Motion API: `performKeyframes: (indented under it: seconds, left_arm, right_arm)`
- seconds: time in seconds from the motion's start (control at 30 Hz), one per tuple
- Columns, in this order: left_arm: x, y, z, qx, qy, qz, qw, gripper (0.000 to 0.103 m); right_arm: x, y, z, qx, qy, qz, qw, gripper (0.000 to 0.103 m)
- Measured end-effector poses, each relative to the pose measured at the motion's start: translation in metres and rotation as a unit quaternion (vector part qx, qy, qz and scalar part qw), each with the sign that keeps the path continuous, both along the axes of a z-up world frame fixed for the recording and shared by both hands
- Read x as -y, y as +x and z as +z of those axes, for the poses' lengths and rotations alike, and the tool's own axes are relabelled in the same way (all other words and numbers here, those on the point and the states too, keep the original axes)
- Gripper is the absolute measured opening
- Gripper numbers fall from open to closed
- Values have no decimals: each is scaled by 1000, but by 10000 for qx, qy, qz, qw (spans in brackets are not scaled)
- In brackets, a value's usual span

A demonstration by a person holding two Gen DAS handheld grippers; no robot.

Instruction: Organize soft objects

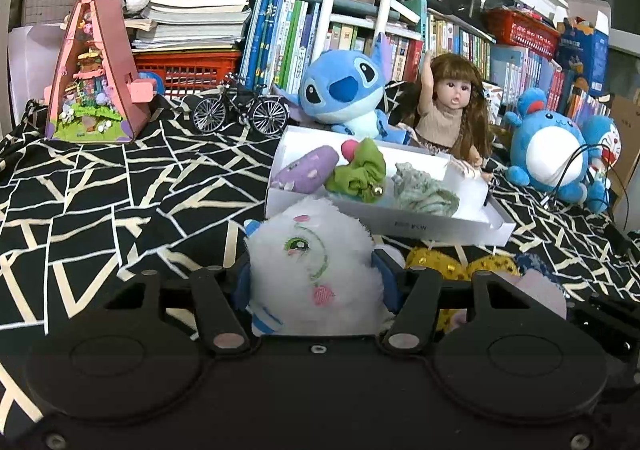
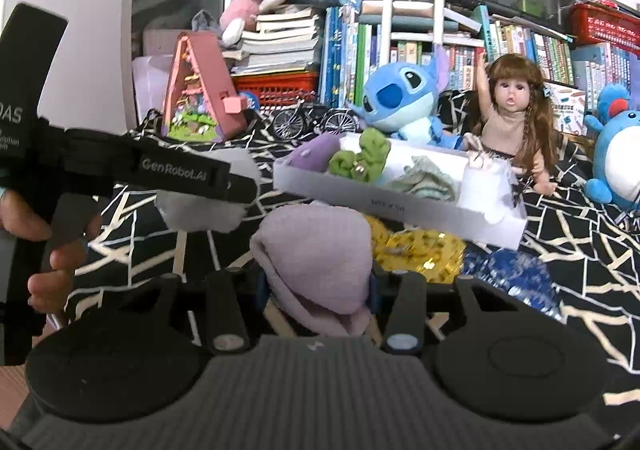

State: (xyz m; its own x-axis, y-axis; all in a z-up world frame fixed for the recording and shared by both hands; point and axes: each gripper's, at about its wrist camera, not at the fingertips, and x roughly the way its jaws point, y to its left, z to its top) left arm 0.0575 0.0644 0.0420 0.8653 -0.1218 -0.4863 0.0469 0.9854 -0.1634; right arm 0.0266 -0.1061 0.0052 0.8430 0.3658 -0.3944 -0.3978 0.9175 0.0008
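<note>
Left gripper (image 1: 314, 282): pinching white plush toy (image 1: 312, 270) at mid-body, off the cloth.
Right gripper (image 2: 318, 284): clamped on lilac knit sock (image 2: 316, 254).
Handling: both look light and squashy; central grips should hold, though the sock's loose end may droop.
Hand (image 2: 44, 250): wraps the left handle, tilted gently down.
Beyond: white tray (image 1: 420, 226) with soft items.

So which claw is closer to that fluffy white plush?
Left. The left claw is clamped on the white plush itself. The right claw sits off to its right, gripping a lilac cloth, with a gap between them.
</note>
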Motion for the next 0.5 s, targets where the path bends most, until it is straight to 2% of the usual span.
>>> performKeyframes:
  seconds: [0.33, 0.5]
  left_arm:
    - [11, 44, 27, 91, 47, -161, 9998, 57]
    - [17, 73, 42, 129, -68, -193, 9997, 57]
  right_arm:
    - [23, 38, 26, 8, 290, -387, 9988, 50]
    - [32, 64, 43, 10, 355, -528, 9980, 50]
